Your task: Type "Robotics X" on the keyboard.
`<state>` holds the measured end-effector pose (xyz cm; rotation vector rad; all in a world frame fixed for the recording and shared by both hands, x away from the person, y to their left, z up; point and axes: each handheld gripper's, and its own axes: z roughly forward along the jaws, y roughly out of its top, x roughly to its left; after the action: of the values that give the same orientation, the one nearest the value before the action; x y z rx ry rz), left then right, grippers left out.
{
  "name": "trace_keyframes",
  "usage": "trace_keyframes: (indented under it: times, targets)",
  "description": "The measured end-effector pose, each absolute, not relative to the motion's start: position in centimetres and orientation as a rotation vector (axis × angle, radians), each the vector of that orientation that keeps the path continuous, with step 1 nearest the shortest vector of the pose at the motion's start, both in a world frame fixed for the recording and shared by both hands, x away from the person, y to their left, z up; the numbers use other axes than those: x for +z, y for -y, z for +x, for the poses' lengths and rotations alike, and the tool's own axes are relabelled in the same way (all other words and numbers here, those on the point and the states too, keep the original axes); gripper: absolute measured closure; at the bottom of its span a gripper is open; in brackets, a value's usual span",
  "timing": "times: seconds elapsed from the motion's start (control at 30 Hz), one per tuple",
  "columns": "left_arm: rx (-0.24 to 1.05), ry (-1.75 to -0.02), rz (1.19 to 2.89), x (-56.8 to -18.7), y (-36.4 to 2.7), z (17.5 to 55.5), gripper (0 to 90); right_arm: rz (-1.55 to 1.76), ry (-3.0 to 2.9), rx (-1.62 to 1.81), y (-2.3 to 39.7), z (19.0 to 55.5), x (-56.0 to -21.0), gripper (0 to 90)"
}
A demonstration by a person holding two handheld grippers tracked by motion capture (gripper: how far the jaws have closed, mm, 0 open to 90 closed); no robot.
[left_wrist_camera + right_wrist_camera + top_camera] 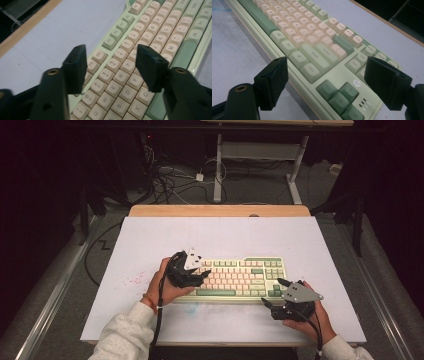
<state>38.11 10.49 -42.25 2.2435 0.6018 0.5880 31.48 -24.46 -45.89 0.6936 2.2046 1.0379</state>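
Two tongs, both gaping with nothing between the jaws. Your left tongs (200, 276) hover right above the left end of the keyboard (240, 276), over the letter keys; your right tongs (272, 292) sit at its right corner by the arrow keys (342, 98). I'd guess the keyboard's stiff and a bit heavy with loose keycaps, so pinch the case edge on the desk (150, 245), not the keys.

We wear pale grey sleeves (125, 332), with a red band (148, 301) at our left wrist. Both grippers, left (192, 276) and right (276, 293), are black and each carries a grey three-cornered plate (301, 292). Black cables (159, 322) trail back from them. Their blocky black jaws have brass-ringed screw holes (53, 72).
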Motion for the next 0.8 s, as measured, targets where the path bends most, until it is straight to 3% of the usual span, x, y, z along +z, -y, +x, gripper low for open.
trace_keyframes:
  times: [0.17, 0.8]
  targets:
    - [0.629, -0.608, 2.202, -42.2, -11.9, 37.5, 24.2, 0.694, -2.203, 1.039, 24.5, 31.4, -45.8, 20.1]
    - [0.767, -0.671, 2.152, -44.2, -15.8, 34.5, 20.6, 0.703, -2.177, 1.058, 24.6, 31.9, -44.9, 21.4]
